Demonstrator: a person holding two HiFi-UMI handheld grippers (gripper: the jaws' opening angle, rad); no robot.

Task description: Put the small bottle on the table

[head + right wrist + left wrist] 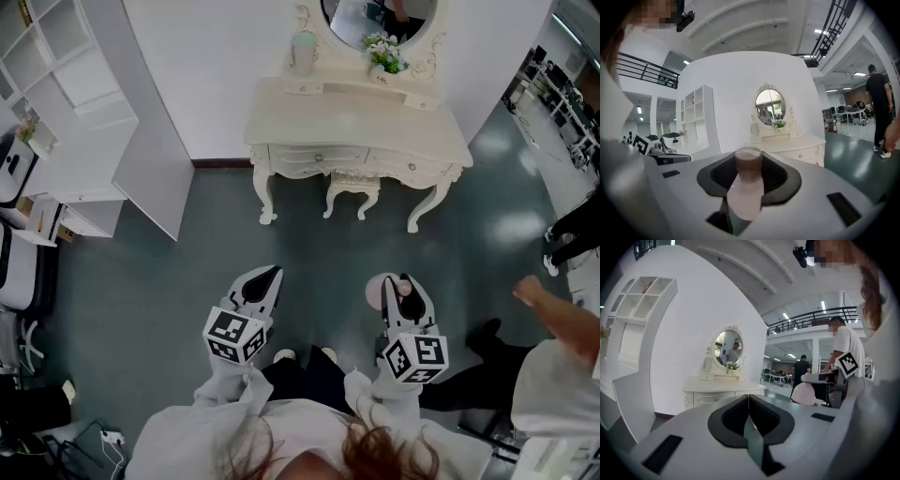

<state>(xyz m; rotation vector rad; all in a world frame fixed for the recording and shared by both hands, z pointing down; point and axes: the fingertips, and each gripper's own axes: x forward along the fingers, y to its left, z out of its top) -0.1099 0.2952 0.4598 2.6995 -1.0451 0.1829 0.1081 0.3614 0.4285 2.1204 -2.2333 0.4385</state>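
A small pale pink bottle (746, 185) with a brown cap sits between the jaws of my right gripper (748, 165), which is shut on it. From the head view the bottle (405, 286) shows as a pink spot in the right gripper (397, 284), held over the floor short of the table. The cream dressing table (356, 117) stands ahead against the white wall, and its top also shows in the right gripper view (799, 142). My left gripper (748, 397) is shut with nothing in it; in the head view the left gripper (265, 277) hangs level with the right one.
An oval mirror, a flower pot (385, 56) and a pale vase (303, 52) stand at the table's back. A stool (353, 190) is tucked beneath. A white shelf unit (66, 112) curves along the left. Another person (561, 333) stands at the right.
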